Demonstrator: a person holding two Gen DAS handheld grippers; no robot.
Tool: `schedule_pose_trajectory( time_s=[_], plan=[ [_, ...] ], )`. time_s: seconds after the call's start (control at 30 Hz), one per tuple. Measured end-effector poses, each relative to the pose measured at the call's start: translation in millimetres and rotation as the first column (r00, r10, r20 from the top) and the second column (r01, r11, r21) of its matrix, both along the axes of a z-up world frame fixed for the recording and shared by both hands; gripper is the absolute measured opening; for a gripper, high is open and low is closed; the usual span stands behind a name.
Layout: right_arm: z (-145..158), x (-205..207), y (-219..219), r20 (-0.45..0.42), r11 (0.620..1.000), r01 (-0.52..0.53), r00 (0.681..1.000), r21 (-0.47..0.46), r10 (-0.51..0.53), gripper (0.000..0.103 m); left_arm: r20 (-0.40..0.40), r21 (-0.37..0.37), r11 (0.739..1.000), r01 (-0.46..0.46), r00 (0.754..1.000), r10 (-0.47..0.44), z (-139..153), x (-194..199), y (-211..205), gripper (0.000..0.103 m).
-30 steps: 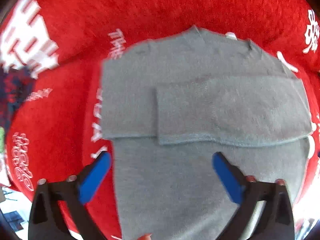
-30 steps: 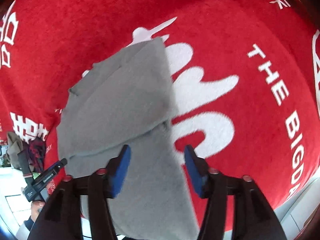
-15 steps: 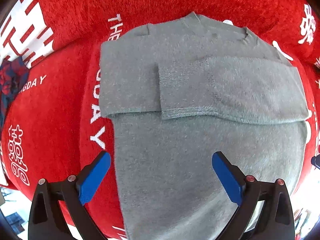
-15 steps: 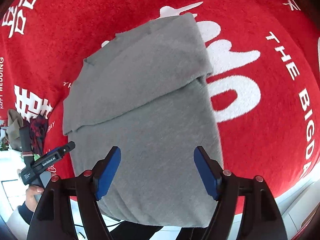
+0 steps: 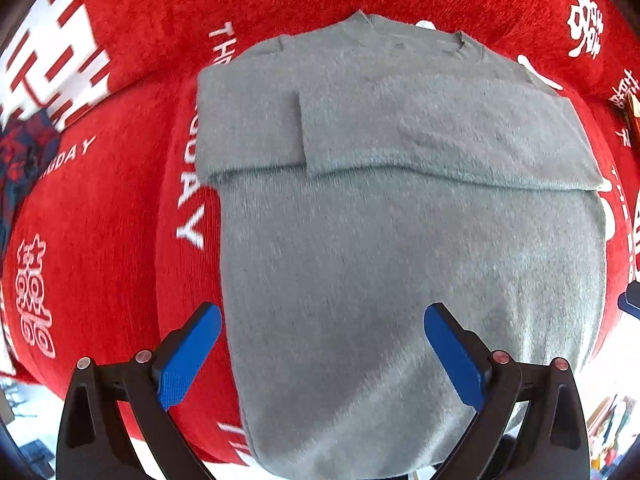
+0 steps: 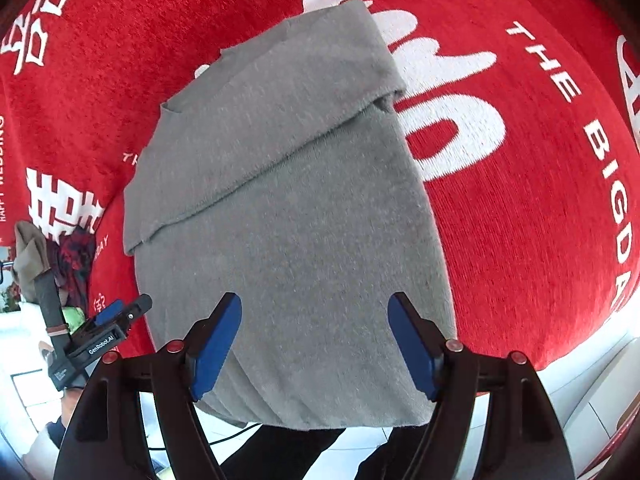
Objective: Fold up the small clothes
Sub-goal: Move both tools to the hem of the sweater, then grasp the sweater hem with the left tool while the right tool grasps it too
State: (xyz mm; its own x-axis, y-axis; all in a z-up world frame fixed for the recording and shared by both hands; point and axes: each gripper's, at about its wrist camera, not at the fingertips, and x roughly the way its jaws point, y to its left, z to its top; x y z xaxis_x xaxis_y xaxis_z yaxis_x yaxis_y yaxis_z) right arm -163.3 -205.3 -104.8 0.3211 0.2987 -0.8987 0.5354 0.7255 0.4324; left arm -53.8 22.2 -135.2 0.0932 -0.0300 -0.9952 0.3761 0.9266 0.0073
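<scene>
A small grey sweater (image 5: 400, 260) lies flat on a red cloth with white lettering (image 5: 120, 220), collar far from me, both sleeves folded across the chest. Its hem hangs over the near table edge. My left gripper (image 5: 320, 356) is open and empty, hovering over the sweater's lower left part. The sweater also shows in the right wrist view (image 6: 288, 220). My right gripper (image 6: 316, 348) is open and empty above the sweater's lower right part. The left gripper (image 6: 108, 320) appears at the left of the right wrist view.
The red cloth (image 6: 520, 160) covers the table around the sweater. A pile of dark red and olive clothes (image 6: 60, 256) lies at the cloth's left edge, also seen in the left wrist view (image 5: 20, 160). The table's near edge runs under both grippers.
Both grippers have drawn closer to the sweater's lower body, which now fills more of each view. The right gripper's jaws have widened. The sweater has not moved.
</scene>
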Motion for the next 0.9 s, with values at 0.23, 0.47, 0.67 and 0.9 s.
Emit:
schedule_pose_trajectory(
  time_s=[0.23,0.47,0.67,0.9],
  plan=[
    [-11,-32,-26,0.048,0.997,-0.013,0.999,0.079,0.009,0.079,0.025,0.021,0.998,-0.059,0.998,0.059,3,-54,-7,0.102],
    [-37,-75,-37,0.001,0.987,-0.083,0.996,0.135,0.084,0.079,-0.009,0.038,0.987,-0.156,0.988,0.156,-8,-116,-11,0.102],
    [-62,-98,-23,-0.056,0.975,-0.126,0.989,0.185,0.138,0.079,-0.039,0.082,0.981,-0.176,0.983,0.179,-12,-151,-6,0.102],
    [-70,-103,-9,-0.052,0.969,-0.144,0.986,0.198,0.157,0.079,-0.046,0.090,0.982,-0.165,0.984,0.170,-18,-161,7,0.102]
  ],
)
